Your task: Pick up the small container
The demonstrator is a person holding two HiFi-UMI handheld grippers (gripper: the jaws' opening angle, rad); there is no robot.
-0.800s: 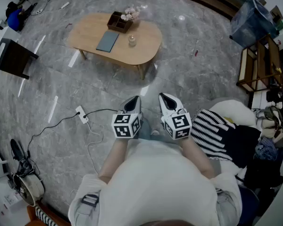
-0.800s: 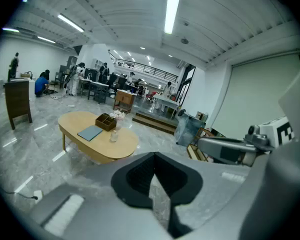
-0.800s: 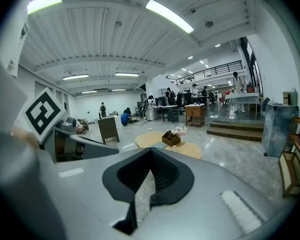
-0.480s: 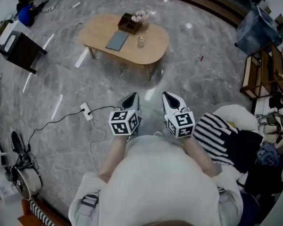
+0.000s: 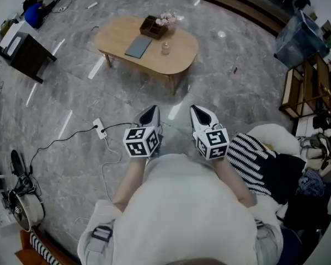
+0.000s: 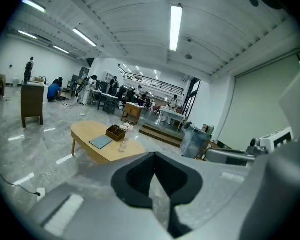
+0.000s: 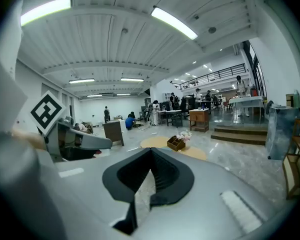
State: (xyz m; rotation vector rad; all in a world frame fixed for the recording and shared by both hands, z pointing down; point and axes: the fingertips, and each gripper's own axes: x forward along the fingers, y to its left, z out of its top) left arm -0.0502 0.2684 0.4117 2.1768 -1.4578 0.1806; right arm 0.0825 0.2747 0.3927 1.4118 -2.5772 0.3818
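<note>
1. Grey marble floor (image 5: 71, 120), open hall; oval wood table (image 5: 179, 59) ahead of me.
2. Task item: jar (image 5: 165, 48) on table, mid-top, just beside grey pad (image 5: 138, 46), near brown box (image 5: 154, 26).
3. Bearing: jar straight ahead, well apart from tongs, roughly betw. their two lines. My left tongs (image 5: 150, 114) a bit nearer, I judge.
4. Tongs state: left tongs and right tongs (image 5: 198, 115) both w/ jaws together, nothing held.
5. Look of jar: small, clear, upright; lid too small to tell.

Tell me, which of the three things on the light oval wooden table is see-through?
The small clear glass jar, standing beside the flat grey-blue pad. The pad and the dark brown compartment box holding pale flowers are opaque.
</note>
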